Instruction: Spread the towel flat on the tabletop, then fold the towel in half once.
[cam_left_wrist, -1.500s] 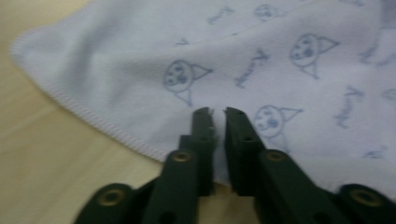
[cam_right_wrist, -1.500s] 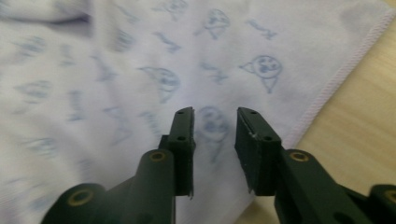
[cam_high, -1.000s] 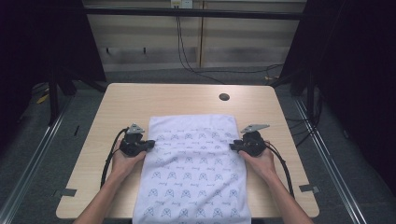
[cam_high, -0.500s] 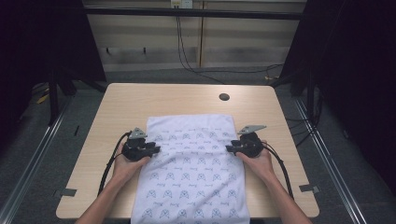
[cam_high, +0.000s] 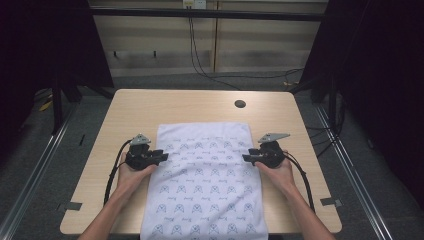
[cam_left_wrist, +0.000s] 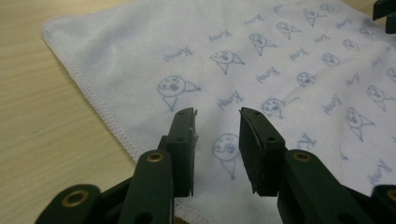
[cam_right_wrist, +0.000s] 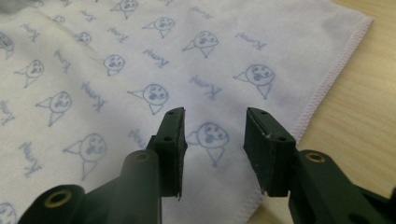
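Overhead: cloth (cam_high: 202, 182) lying between both grippers, long axis running toward the person; left gripper (cam_high: 161, 157) and right gripper (cam_high: 247, 158) equally near, each facing inward at a side edge. Both hands sitting slightly nearer the person than earlier.
Left gripper view: jaws half open, just been opening, gripping nothing, cloth edge (cam_left_wrist: 112, 122) beneath.
Right gripper view: jaws half open, just been opening, empty, cloth (cam_right_wrist: 140, 70) beneath.

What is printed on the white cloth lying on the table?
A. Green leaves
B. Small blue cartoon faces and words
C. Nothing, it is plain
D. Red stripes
B: the white cloth is covered with small blue drawn faces and bits of writing, clearest in the left gripper view.
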